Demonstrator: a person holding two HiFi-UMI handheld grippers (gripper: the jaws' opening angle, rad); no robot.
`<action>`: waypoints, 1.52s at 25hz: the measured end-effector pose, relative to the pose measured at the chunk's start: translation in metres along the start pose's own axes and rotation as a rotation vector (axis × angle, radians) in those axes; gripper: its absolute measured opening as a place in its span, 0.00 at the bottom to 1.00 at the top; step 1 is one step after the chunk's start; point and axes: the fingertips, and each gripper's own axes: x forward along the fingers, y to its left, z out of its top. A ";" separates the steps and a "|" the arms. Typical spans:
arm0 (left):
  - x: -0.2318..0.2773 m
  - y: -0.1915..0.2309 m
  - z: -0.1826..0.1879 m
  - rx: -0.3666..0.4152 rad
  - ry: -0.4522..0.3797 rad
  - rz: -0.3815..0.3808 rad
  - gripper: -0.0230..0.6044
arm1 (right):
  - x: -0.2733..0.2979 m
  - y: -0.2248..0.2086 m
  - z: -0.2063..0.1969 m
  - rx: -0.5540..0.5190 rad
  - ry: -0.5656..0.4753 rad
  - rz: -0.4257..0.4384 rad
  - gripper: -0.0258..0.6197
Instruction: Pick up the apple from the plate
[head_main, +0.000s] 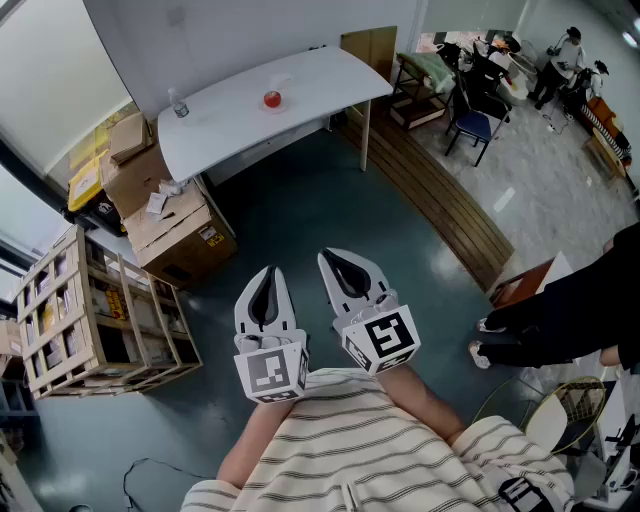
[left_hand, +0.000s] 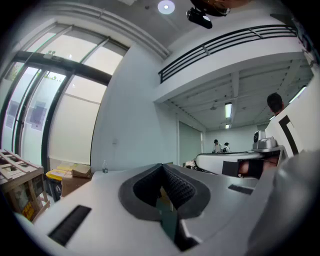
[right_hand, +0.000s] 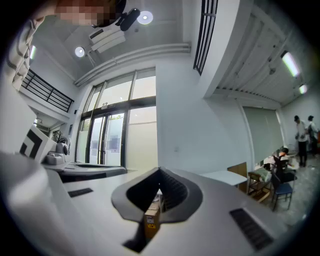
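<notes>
Head view, looking steeply down. My left gripper (head_main: 267, 290) and right gripper (head_main: 345, 272) sit side by side just ahead of my striped shirt (head_main: 370, 450), both pointing level across the room toward the white worktop (head_main: 310, 75).

Left jaws: pressed together, ribbed pads meeting along one line, empty. Right jaws: likewise closed to a thin slit, gripping nothing; a sliver of cardboard box shows through the slit in the right gripper view.

The apple (head_main: 272, 99): small and red, near the middle of the worktop, well apart from both pairs of jaws, with a stretch of dark green floor (head_main: 300, 210) between it and me. It lies ahead of the jaws and slightly to the left of the left pair as the head view shows it. There may be a pale or clear plate under it, but at this range I cannot make one out for certain. Neither gripper view shows the apple.

A small clear bottle (head_main: 179, 105) stands at the worktop's left end, apart from the apple. Cardboard boxes (head_main: 175, 225) are stacked on the floor beside that end, with a slatted wooden crate (head_main: 90, 320) nearer to me on the left.
</notes>
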 end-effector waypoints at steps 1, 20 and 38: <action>0.001 0.004 0.002 0.000 0.000 0.002 0.04 | 0.003 0.002 0.001 -0.002 0.001 0.000 0.06; 0.009 0.061 0.001 -0.009 -0.033 -0.086 0.04 | 0.049 0.031 -0.003 -0.020 -0.018 -0.092 0.06; 0.097 0.096 -0.018 -0.006 0.007 -0.100 0.04 | 0.134 -0.007 -0.019 0.011 -0.006 -0.100 0.06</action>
